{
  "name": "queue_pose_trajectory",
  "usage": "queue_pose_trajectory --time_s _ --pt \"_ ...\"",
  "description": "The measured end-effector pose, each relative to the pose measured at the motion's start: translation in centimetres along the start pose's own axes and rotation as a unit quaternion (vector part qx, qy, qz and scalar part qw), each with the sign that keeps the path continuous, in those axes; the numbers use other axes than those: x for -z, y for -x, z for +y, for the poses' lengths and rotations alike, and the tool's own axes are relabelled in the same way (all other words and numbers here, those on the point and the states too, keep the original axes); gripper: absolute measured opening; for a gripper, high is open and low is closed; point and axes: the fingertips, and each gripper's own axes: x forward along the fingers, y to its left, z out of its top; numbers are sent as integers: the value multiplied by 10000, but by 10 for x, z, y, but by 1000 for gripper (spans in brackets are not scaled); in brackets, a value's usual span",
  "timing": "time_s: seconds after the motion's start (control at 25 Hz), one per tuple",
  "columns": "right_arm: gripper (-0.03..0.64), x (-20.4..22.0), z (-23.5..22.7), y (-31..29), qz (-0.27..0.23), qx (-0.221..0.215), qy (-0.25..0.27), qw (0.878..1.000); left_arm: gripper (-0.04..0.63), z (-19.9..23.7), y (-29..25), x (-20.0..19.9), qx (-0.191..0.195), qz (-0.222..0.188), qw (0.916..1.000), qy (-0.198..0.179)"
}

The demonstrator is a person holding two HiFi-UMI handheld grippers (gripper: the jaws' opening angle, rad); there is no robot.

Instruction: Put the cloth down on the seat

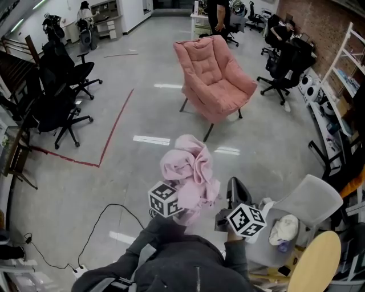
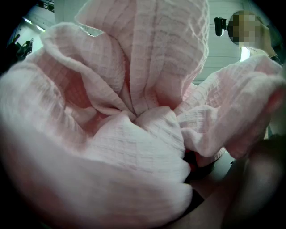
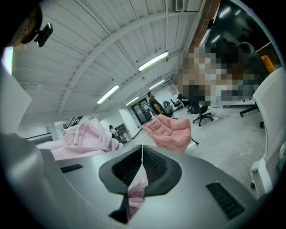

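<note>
Bunching up over the left tool (image 1: 166,199), the single pink cloth (image 1: 191,168) is carried as a loose ball at chest height. It is well clear of the floor, which probably keeps it from dragging on the way. In the left gripper view the cloth (image 2: 134,134) fills nearly everything and covers the jaws. Its folds draw in to one pinch point, so I judge that tool clamped on the fabric. The right tool (image 1: 235,194) sits just beside the bundle. Its own view shows the jaws (image 3: 142,154) nearly together with a thin strip of the cloth (image 3: 134,192) nipped low between them. Two holds on one cloth would keep it gathered and let it be spread later.

Just to the right stands one pale chair (image 1: 311,199). Across bare floor, well apart from the cloth, is the one pink armchair (image 1: 214,77), its seat facing this way and holding nothing I can see. That looks like the target, so the cloth is not yet down. One red tape line (image 1: 114,125) runs to the left, and one person (image 1: 219,14) stands beyond the armchair.
</note>
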Motion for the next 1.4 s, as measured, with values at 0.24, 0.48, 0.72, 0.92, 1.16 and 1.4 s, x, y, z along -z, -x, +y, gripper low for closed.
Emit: queue_pose_trajectory --time_s 0.24,0.48,0.72,0.92,1.16,1.4 --pt "12 -31 -14 -49 -130 156 21 9998 488 37 -44 -31 171 10 9998 36" --pt "12 -52 -25 -101 -143 241 14 9996 488 75 -82 -56 271 23 9996 36" --pt "12 -66 -20 -159 -34 173 125 9998 488 125 -111 -83 200 -1 9998 23" --pt "12 -75 -22 -198 -14 219 107 9997 488 156 -130 -95 247 62 9997 -1" --pt "12 -71 -31 -233 14 369 -10 9993 488 184 -151 -97 401 169 9990 62" --pt "12 -67 -39 -255 44 507 -73 9987 488 210 -163 -96 458 236 9986 128"
